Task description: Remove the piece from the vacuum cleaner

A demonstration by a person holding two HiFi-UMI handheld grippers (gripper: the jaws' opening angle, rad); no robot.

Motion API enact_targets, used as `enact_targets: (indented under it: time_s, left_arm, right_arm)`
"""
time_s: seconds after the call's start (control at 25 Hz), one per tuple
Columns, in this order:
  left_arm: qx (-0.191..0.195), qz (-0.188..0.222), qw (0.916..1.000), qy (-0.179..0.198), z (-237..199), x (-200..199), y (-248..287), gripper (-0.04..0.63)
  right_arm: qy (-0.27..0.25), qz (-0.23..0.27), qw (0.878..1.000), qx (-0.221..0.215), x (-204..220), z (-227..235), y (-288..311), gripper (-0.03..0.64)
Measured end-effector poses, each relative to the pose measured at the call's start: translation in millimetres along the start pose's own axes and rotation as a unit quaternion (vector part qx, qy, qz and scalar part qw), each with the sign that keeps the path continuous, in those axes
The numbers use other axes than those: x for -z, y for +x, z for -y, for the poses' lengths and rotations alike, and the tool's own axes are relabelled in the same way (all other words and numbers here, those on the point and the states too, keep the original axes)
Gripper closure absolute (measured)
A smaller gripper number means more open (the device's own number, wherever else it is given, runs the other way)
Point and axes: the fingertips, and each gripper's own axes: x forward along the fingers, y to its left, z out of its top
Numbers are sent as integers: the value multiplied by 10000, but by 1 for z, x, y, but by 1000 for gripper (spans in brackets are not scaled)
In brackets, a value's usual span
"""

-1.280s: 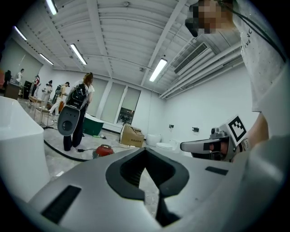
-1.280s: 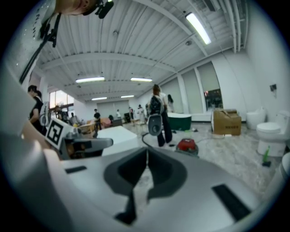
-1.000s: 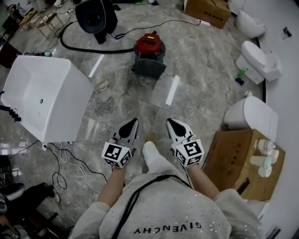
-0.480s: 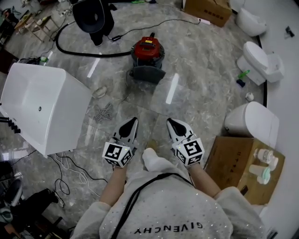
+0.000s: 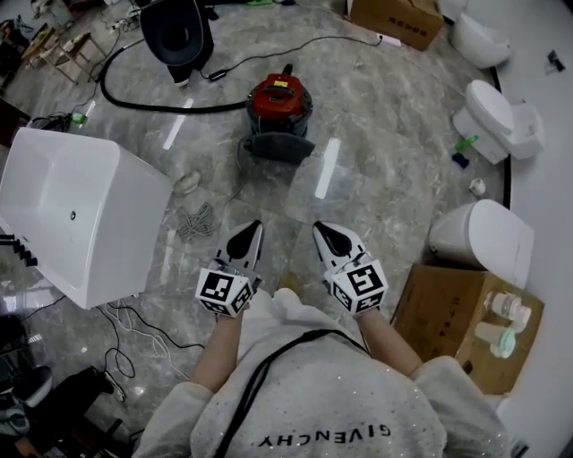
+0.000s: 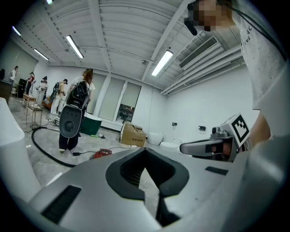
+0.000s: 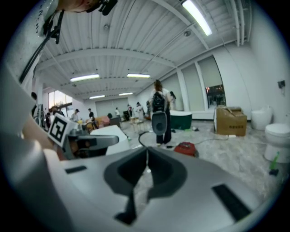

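Note:
A red canister vacuum cleaner (image 5: 279,97) with a dark grey front part (image 5: 279,143) stands on the marble floor ahead; it also shows small in the left gripper view (image 6: 100,153) and the right gripper view (image 7: 186,148). A black hose (image 5: 152,103) curves from it toward a large black nozzle-like piece (image 5: 175,29) at the far left. My left gripper (image 5: 252,231) and right gripper (image 5: 320,231) are held side by side close to my body, well short of the vacuum, both shut and empty.
A white bathtub (image 5: 67,210) stands to the left, with loose cables (image 5: 192,219) on the floor by it. Toilets (image 5: 497,116) line the right wall. A cardboard box (image 5: 448,313) with bottles sits at the right, another box (image 5: 394,20) at the far side. People stand in the background.
The view has moved forward a little: the vacuum and bathtub sit slightly lower and nearer. Both grippers keep their pose, shut.

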Motion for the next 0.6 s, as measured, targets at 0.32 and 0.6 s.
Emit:
enact_targets:
  time_s: [0.32,0.6]
  left_arm:
    - [138,-185,9997,-39,-24,3,14,572]
    - [461,-299,9985,16,-60,-12,60,572]
  right_arm:
    - [243,-169,9993,226,10,12,19,601]
    - [243,-237,9982,501,-9,36,57,601]
